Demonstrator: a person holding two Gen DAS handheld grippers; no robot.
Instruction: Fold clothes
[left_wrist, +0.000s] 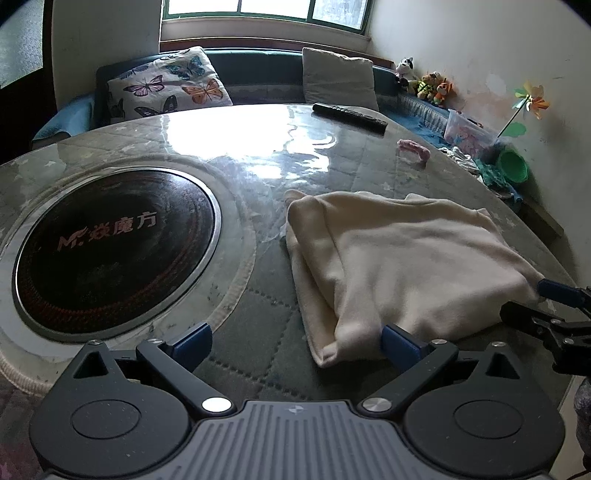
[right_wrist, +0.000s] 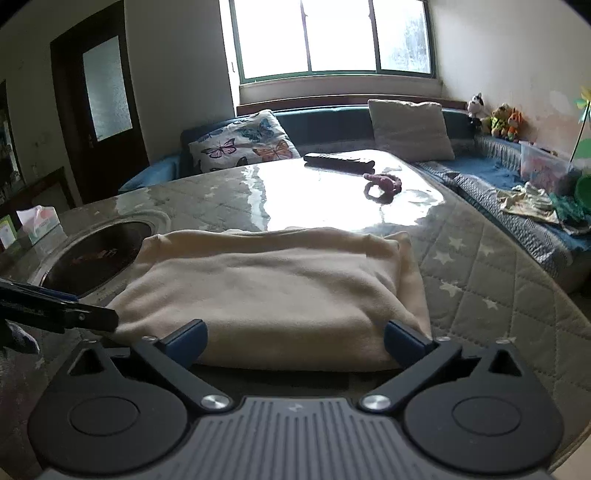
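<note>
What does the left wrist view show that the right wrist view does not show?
Only the left wrist view shows the pinwheel whole by the wall and the red lettering on the round black cooktop.

Only the right wrist view shows the dark door and the tissue box at the left.

Both show the folded cream garment on the quilted table, the remote, the pink item, the butterfly pillow and the window. Each gripper, left and right, has its fingers wide apart.
</note>
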